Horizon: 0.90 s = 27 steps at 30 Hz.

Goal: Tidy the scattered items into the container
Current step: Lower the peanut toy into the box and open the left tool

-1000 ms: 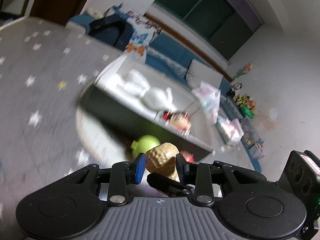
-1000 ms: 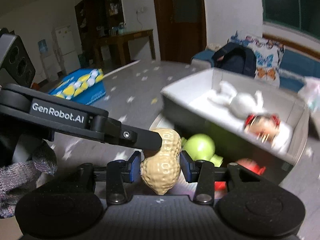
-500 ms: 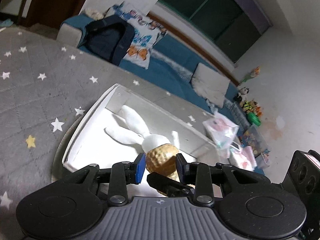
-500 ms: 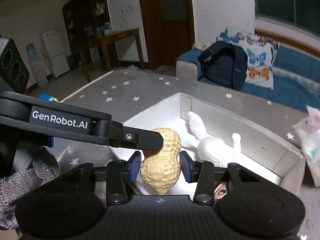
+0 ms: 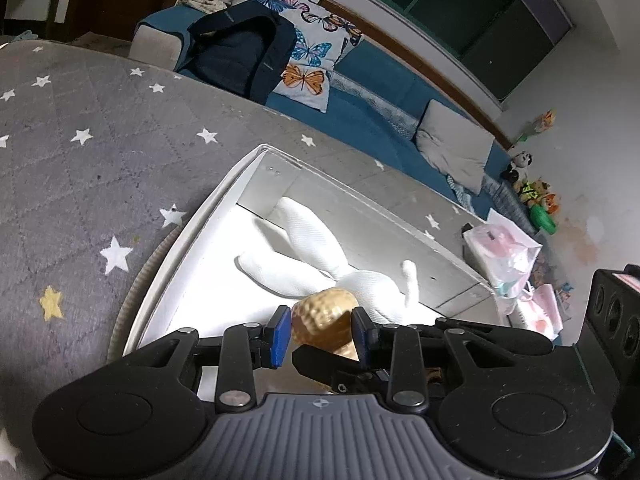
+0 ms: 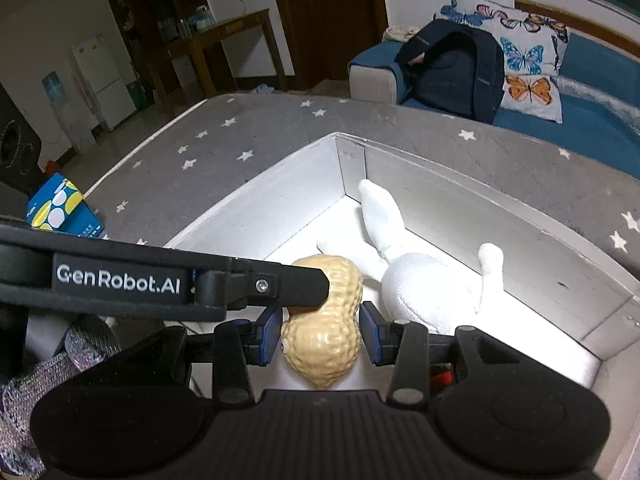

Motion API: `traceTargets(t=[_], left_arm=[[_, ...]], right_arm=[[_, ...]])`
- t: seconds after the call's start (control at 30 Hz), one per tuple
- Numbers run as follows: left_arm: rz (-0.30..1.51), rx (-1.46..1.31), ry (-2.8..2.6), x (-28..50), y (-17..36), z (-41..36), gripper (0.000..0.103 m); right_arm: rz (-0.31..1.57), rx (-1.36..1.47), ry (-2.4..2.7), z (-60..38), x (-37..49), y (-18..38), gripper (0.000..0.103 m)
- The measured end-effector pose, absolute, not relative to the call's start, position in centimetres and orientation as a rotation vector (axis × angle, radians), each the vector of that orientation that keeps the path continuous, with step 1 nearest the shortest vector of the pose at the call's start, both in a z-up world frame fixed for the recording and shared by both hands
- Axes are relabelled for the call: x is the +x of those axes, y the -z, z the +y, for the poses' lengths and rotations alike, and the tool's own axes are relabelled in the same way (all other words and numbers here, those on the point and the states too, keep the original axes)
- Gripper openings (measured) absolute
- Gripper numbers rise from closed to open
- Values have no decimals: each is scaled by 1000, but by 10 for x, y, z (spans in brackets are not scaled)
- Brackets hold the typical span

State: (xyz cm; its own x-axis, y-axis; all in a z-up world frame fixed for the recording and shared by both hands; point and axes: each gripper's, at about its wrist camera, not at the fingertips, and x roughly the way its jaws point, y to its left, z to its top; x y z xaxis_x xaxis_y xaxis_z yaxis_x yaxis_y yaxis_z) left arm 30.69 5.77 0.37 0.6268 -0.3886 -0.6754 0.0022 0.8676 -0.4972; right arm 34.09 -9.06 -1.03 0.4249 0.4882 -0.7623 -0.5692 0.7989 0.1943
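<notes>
So my right tongs (image 6: 320, 330) are clamped on the peanut (image 6: 326, 344), over the near end of the white box (image 6: 256, 216) on the starry rug (image 6: 280, 132). Left tongs (image 5: 320, 334) sit either side of the peanut's top; can't tell if they're pinching it. Bunny (image 6: 420, 284) is lying inside.

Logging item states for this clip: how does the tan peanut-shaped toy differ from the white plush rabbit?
The tan peanut-shaped toy is dimpled and glossy; the white plush rabbit is soft knitted fabric. The peanut is held above the white box, clamped between the right gripper pads; the rabbit lies on the box floor, untouched. The rabbit looks larger. Both are toys.
</notes>
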Motion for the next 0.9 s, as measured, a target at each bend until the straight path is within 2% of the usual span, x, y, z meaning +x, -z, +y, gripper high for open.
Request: traceTargets(t=[0.9], left_arm=[[893, -408, 179, 315, 3, 52, 35]], right_arm=[[1007, -142, -647, -77, 355, 22, 43]])
